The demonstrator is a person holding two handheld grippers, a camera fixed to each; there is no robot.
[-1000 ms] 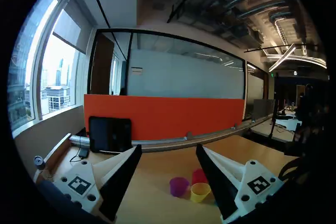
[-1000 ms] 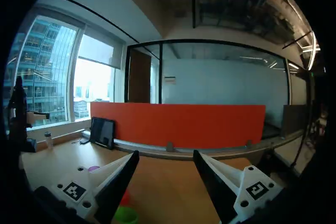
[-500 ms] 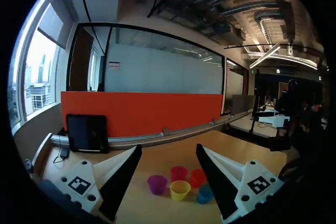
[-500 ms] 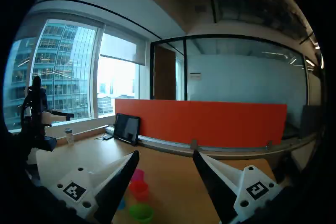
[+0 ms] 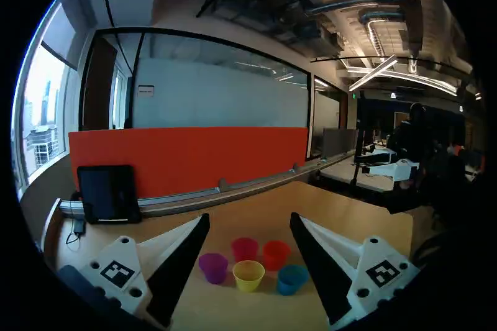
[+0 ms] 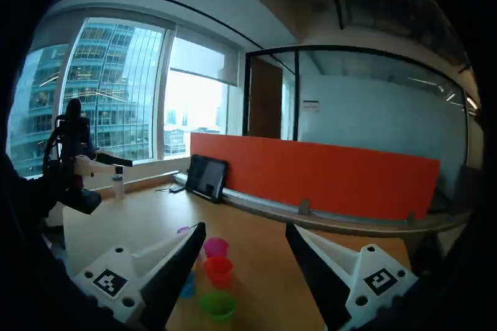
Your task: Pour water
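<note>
Several small plastic cups stand clustered on the wooden table (image 5: 348,219). In the left gripper view they sit between my fingers: purple cup (image 5: 213,267), pink cup (image 5: 245,248), red cup (image 5: 276,254), yellow cup (image 5: 248,275), blue cup (image 5: 292,279). My left gripper (image 5: 248,215) is open and empty above them. In the right gripper view the pink cup (image 6: 215,247), red cup (image 6: 218,270) and a green-looking cup (image 6: 217,305) lie low by the left finger. My right gripper (image 6: 245,226) is open and empty. The left gripper (image 6: 74,166) shows far left, in a hand.
A dark tablet (image 5: 109,193) leans against the orange partition (image 5: 186,157) at the table's back. A small bottle (image 6: 117,182) stands on the window ledge. Windows run along the left side. Desks and a person (image 5: 413,138) are farther right.
The left view has swung right and the right view left. More of the cup cluster has come into both views. Both grippers stay open.
</note>
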